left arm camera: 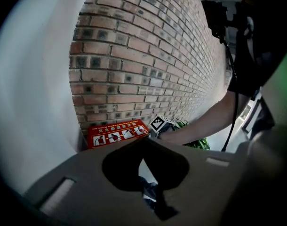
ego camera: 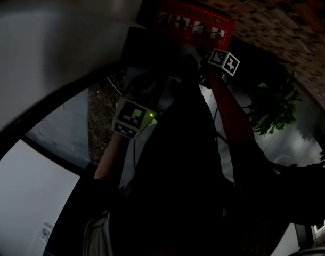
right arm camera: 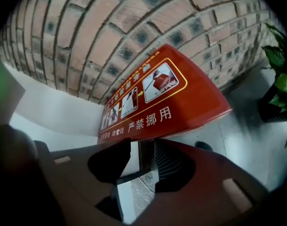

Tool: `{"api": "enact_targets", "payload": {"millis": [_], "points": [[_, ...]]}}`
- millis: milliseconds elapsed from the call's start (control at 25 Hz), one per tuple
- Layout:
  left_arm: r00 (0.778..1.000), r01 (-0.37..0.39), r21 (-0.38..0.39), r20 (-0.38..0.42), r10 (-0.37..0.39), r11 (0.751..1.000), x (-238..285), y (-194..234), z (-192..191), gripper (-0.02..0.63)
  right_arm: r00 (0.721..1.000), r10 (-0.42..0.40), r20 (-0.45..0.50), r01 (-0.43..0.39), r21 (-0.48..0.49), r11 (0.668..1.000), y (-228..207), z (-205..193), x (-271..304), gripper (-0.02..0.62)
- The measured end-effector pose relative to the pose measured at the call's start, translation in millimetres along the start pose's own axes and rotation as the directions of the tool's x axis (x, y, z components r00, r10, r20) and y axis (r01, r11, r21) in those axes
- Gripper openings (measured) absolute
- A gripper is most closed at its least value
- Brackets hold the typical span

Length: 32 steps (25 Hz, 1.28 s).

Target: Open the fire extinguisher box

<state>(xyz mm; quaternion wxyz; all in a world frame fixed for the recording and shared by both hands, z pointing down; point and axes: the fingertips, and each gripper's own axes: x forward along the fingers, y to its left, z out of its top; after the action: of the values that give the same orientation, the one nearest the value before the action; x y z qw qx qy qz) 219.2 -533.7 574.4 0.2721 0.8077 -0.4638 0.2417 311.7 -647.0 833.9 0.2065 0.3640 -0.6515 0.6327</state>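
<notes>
Fire extinguisher box (right arm camera: 167, 98): a red case with 1 sloping top face that carries a row of white pictograms and a line of printed characters. It stands on the grey floor (right arm camera: 256, 140), its back against the brick wall (right arm camera: 134, 32), in the corner where the brick meets a plain white wall (left arm camera: 35, 102). The top face lies down on the case.

Right gripper (right arm camera: 141, 147): held low and close in front of the box, just under the front edge of the top face. Its 2 jaws stand well apart. Only floor and a dark strip of the box front show in the gap, and neither pad presses on anything.

Left gripper (left arm camera: 144, 142): held well back from the box and pointed toward it. Its 2 jaw tips meet with nothing between them.

Right forearm (left arm camera: 204, 121): seen from the left gripper view, reaching down to the box, with the right gripper's marker cube (left arm camera: 158, 122) at its end.

Potted plant (right arm camera: 280, 74): green leaves on the floor beside the box, on the side away from the corner.
</notes>
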Motion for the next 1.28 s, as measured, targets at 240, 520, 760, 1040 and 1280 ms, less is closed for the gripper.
{"api": "enact_targets", "payload": {"millis": [240,520,760,1040,1280], "points": [[0.999,-0.008,0.012,0.04,0.007,1.0,-6,-4,12,0.0,0.998,-0.068,0.007,0.069,-0.181,0.981,11,8,-22,0.061],[0.997,-0.028,0.019,0.066,0.027,0.999,-18,-10,18,0.0,0.995,-0.086,0.041,0.094,-0.29,0.952,27,23,-43,0.018],[0.995,-0.051,0.017,0.082,0.049,0.999,-31,-10,21,0.0,0.989,-0.071,0.133,0.117,-0.384,0.916,58,50,-64,0.002],[0.993,-0.067,0.025,0.095,0.065,0.997,-35,-11,29,0.0,0.982,-0.057,0.182,0.133,-0.44,0.888,74,82,-65,0.002],[0.993,-0.077,0.019,0.089,0.075,0.997,-36,-6,26,0.0,0.978,-0.054,0.203,0.141,-0.443,0.885,82,98,-66,0.002]]}}
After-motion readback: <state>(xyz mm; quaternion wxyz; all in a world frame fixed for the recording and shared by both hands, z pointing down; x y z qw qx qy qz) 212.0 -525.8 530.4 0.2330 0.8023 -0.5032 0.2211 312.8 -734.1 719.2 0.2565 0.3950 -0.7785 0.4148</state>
